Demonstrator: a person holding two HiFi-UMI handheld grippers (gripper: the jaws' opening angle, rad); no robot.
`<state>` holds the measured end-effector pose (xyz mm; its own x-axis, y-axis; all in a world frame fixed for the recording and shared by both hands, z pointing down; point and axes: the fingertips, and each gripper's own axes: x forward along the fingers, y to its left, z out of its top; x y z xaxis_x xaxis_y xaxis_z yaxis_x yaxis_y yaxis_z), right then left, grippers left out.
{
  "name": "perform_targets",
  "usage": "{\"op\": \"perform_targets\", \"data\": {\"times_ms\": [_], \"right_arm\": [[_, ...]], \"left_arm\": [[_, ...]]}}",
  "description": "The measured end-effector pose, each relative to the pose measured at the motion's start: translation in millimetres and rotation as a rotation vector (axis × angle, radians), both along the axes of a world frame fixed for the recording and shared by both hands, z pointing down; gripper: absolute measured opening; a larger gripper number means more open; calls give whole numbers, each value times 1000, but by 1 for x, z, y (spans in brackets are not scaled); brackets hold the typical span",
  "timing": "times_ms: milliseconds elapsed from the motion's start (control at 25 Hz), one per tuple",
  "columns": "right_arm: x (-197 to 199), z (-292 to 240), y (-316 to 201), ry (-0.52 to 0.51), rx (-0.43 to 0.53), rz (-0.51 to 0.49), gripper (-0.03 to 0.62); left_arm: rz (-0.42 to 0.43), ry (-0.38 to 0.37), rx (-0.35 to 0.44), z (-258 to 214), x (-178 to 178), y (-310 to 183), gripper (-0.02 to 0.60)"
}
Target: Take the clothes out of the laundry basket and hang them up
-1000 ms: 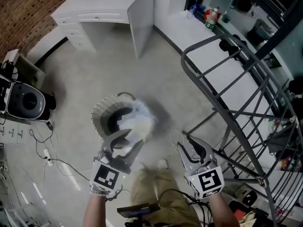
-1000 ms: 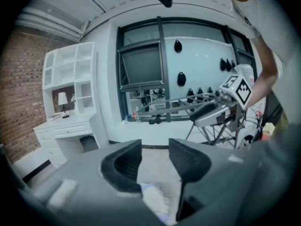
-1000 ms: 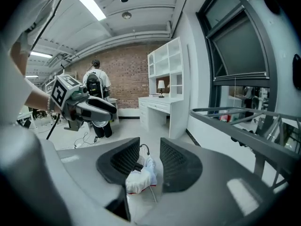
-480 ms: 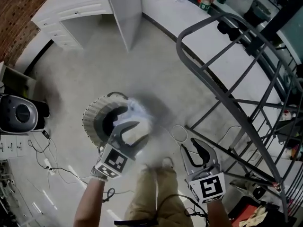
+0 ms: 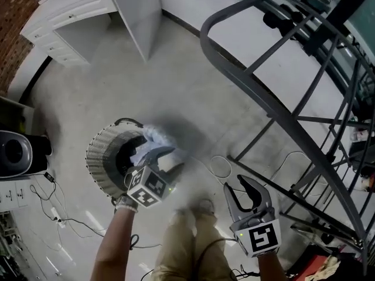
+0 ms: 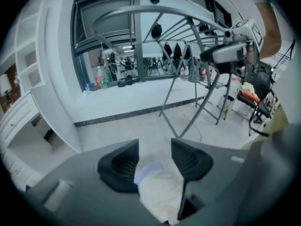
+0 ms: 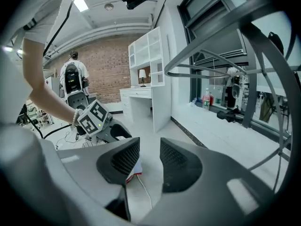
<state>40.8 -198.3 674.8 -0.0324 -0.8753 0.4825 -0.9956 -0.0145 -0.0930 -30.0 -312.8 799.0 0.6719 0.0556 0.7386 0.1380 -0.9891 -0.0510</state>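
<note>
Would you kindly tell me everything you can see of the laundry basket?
The laundry basket is round, with a pale, finely ribbed wall and a dark inside. Seen from above, it stands upright on the grey floor, and white clothes spill over its rim toward the picture's right.

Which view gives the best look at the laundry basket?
The head view: it looks down into the laundry basket, most of its ribbed rim showing, white clothes heaped at one side. The left gripper view shows only the white clothes up close; the right gripper view shows no clear part of the basket.
</note>
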Motion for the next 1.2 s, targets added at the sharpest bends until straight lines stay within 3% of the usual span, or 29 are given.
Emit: {"op": "perform_targets", "data": {"times_ms": [480,760,920,1080,1200], "right_arm": [[16,64,7,6,17,14,121],[20,82,11,5,20,19,121],[17,87,14,-6,6,32,121],[15,86,18,-5,-7,39,121],[13,80,18,5,11,35,121]], "left_arm": [[176,-311,86,145,5,-6,232],[222,-435,108,179,-5,-9,241],[194,-439,132,184,-9,-12,183],[163,-395,156,173,-7,-13,56],[135,-369,154,163,-11,-12,31]]}}
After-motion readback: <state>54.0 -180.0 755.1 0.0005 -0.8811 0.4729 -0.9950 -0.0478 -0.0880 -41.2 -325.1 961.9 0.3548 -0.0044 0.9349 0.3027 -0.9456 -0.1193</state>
